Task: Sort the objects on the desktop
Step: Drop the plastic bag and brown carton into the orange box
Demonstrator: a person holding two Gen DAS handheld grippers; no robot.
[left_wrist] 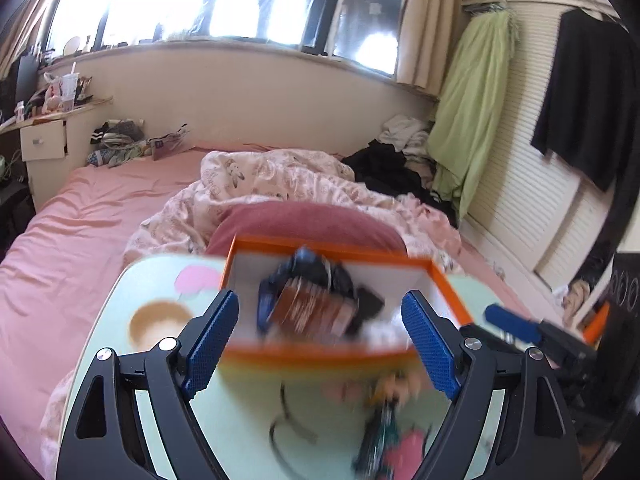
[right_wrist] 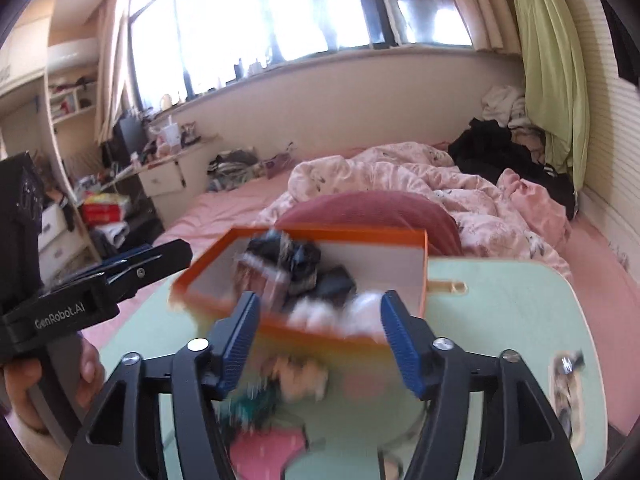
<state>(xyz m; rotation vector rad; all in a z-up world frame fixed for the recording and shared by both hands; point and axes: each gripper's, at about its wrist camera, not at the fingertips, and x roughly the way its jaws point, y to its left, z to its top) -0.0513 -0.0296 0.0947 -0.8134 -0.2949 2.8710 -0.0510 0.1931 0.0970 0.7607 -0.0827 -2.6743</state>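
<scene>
An orange-rimmed white box (left_wrist: 446,286) stands on a pale green lap table (left_wrist: 120,300) on the bed. It holds a brown card deck (left_wrist: 312,308) and dark items (left_wrist: 320,270). My left gripper (left_wrist: 320,346) is open and empty, just before the box's near rim. Small blurred objects, one teal (left_wrist: 380,436) and one pink (left_wrist: 406,456), lie on the table below it. In the right wrist view the box (right_wrist: 404,236) sits ahead of my open, empty right gripper (right_wrist: 318,344). The teal (right_wrist: 252,400) and pink (right_wrist: 264,452) objects lie beneath it. The view is blurred.
The table (right_wrist: 500,312) rests on a pink bed with a crumpled quilt (left_wrist: 280,184) and a red pillow (left_wrist: 304,224) behind the box. The left gripper's body (right_wrist: 96,280) shows at the right view's left edge. A cluttered desk (right_wrist: 160,152) stands far left.
</scene>
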